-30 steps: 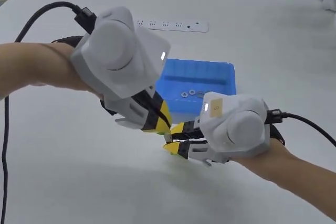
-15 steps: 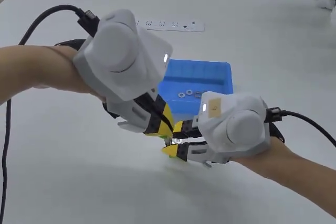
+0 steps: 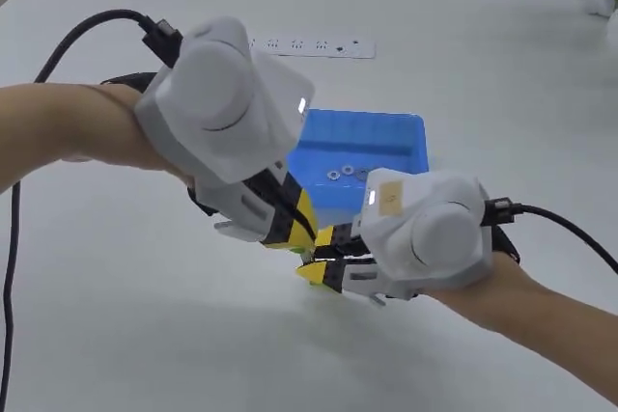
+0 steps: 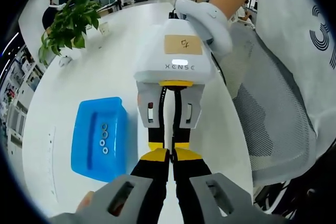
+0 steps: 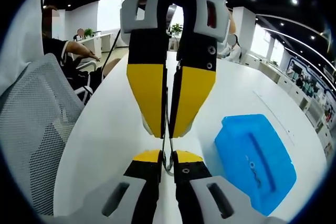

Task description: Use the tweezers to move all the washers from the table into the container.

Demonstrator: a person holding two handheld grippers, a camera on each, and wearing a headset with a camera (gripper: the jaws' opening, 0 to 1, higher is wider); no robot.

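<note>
As the left tongs [image 3: 301,229] and right tongs [image 3: 317,270] meet tip to tip, both clenched on the tweezers [image 5: 168,157] lying lengthwise between them, the container [image 3: 386,137] sits just beyond.

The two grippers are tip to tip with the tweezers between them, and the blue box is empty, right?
Not empty: the blue box has a few washers lying in it, as the head view shows. The rest holds: the left gripper and the right gripper meet tip to tip, with the tweezers between their fingers.
</note>
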